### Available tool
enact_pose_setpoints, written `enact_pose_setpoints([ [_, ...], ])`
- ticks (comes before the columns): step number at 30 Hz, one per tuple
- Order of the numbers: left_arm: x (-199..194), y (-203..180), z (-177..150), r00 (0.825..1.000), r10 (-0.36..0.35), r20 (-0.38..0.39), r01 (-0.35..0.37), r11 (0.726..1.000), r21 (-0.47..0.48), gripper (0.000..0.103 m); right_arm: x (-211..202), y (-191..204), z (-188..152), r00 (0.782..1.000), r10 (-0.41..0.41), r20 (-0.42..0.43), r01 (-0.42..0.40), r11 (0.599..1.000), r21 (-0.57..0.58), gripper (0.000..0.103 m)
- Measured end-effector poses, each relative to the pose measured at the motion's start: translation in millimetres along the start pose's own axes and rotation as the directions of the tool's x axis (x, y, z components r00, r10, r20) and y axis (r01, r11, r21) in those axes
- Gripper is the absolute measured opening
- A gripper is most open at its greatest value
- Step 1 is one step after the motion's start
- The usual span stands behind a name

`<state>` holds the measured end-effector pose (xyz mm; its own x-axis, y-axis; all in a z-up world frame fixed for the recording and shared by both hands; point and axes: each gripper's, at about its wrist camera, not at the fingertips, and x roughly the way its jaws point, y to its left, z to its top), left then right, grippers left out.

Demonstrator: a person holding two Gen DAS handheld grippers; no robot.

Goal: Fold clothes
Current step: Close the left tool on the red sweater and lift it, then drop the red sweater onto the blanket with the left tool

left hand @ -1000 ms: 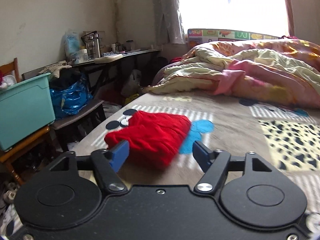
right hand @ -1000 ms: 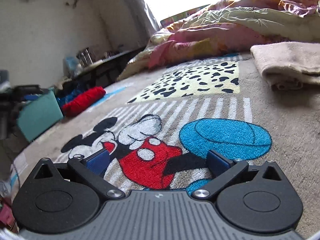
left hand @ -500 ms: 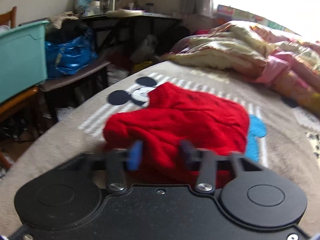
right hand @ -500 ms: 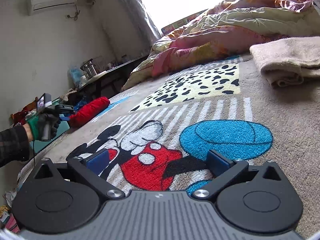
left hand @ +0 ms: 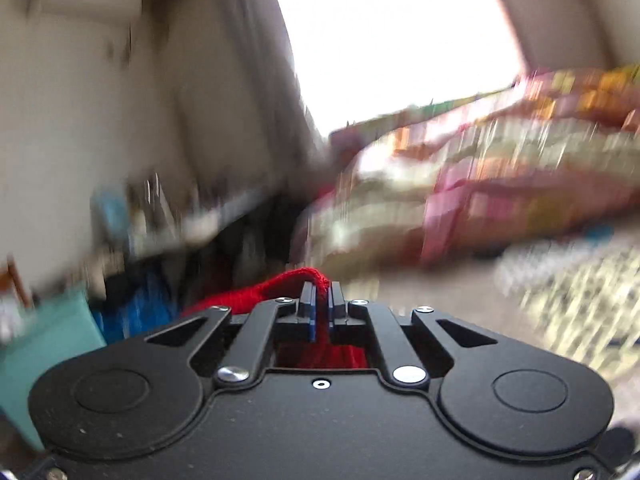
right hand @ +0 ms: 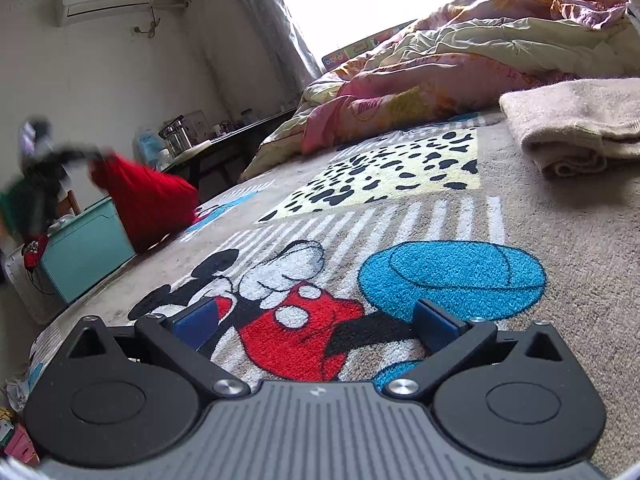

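My left gripper (left hand: 321, 307) is shut on a red knitted garment (left hand: 280, 286), whose edge is pinched between the blue pads and bunches to the left; more red shows below the jaws. In the right wrist view the same red garment (right hand: 148, 196) hangs lifted off the bed at the far left under the left gripper (right hand: 94, 154). My right gripper (right hand: 316, 322) is open and empty, low over the Mickey Mouse blanket (right hand: 560, 280). A folded beige garment (right hand: 576, 132) lies at the right.
A rumpled pink and cream quilt (right hand: 460, 56) fills the back of the bed. A teal plastic bin (right hand: 86, 244) stands beside the bed at the left. A dark cluttered table (right hand: 232, 136) stands by the wall. The left wrist view is motion-blurred.
My left gripper closed on the red garment and lifted it off the bed, swinging upward. The right gripper has stayed open in place.
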<state>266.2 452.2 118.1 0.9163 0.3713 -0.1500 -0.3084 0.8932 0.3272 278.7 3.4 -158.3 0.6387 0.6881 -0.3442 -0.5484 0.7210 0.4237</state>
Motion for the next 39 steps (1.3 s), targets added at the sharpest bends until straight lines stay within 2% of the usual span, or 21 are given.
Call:
enact_pose_setpoints([
  [2,-24,-19,34,0.998,-0.036,0.050,0.030,0.993,0.114,0.002,0,0,1,1.000,0.000,-0.001,0.000,1.000,0.001,0.103],
  [3,-34,-37,46,0.998,-0.023,0.052,0.010,0.971,0.237,0.002,1,0,1,1.000,0.000,-0.004,0.000,1.000,0.003,0.103],
  [4,-52,-48,62,0.997,-0.018,0.075,-0.005,0.956,0.293,0.003,1,0,2,1.000,-0.002,-0.009,0.002,1.000,0.004,0.103],
  [6,-93,-52,92,0.993,-0.050,0.107,0.022,0.969,0.246,0.002,4,1,5,1.000,-0.011,-0.025,0.011,1.000,0.004,0.103],
  [9,-139,-92,107,0.991,-0.066,0.115,0.014,0.914,0.406,0.003,6,5,10,0.997,-0.033,-0.077,0.033,0.999,0.005,0.103],
  [11,-178,-97,127,0.985,-0.111,0.131,0.061,0.939,0.338,0.003,0,9,16,0.990,-0.038,-0.134,0.041,0.999,0.020,0.103],
  [12,-196,-105,133,0.981,-0.133,0.139,0.080,0.938,0.336,0.003,-9,10,18,0.987,-0.024,-0.159,0.033,0.998,0.054,0.103],
  [13,-208,-122,133,0.978,-0.151,0.140,0.083,0.911,0.403,0.003,-21,8,17,0.985,0.000,-0.172,0.018,0.995,0.103,0.103],
  [14,-218,-141,130,0.977,-0.163,0.138,0.076,0.870,0.487,0.003,-36,5,13,0.985,0.028,-0.171,-0.001,0.988,0.155,0.103],
  [15,-227,-155,131,0.974,-0.181,0.133,0.085,0.846,0.527,0.003,-53,3,7,0.984,0.041,-0.173,-0.009,0.983,0.184,0.103],
  [17,-243,-168,146,0.963,-0.234,0.135,0.145,0.870,0.472,0.003,-86,-3,-6,0.982,0.067,-0.176,-0.023,0.970,0.240,0.103],
  [20,-264,-196,168,0.945,-0.251,0.210,0.124,0.869,0.479,0.003,-132,-16,-24,0.979,0.094,-0.180,-0.035,0.951,0.306,0.103],
  [24,-295,-221,192,0.919,-0.298,0.260,0.147,0.868,0.475,0.003,-188,-35,-40,0.980,0.100,-0.171,-0.027,0.923,0.384,0.103],
  [27,-315,-222,193,0.899,-0.332,0.286,0.175,0.870,0.461,0.004,-223,-45,-42,0.985,0.090,-0.147,-0.024,0.915,0.404,0.103],
  [29,-321,-219,182,0.891,-0.356,0.280,0.214,0.875,0.434,0.004,-245,-52,-42,0.989,0.078,-0.125,-0.019,0.908,0.419,0.103],
  [34,-301,-241,77,0.902,-0.417,0.112,0.341,0.847,0.408,0.004,-284,-60,-41,0.994,0.056,-0.091,-0.012,0.906,0.424,0.103],
  [35,-295,-249,52,0.903,-0.425,0.059,0.368,0.837,0.405,0.005,-288,-61,-41,0.994,0.052,-0.097,-0.008,0.911,0.412,0.103],
  [37,-279,-273,-6,0.898,-0.430,-0.098,0.431,0.808,0.402,0.017,-293,-60,-38,0.992,0.054,-0.117,-0.005,0.924,0.383,0.103],
  [39,-262,-296,-65,0.870,-0.424,-0.254,0.493,0.779,0.388,0.031,-295,-57,-34,0.988,0.046,-0.145,0.006,0.940,0.340,0.103],
])
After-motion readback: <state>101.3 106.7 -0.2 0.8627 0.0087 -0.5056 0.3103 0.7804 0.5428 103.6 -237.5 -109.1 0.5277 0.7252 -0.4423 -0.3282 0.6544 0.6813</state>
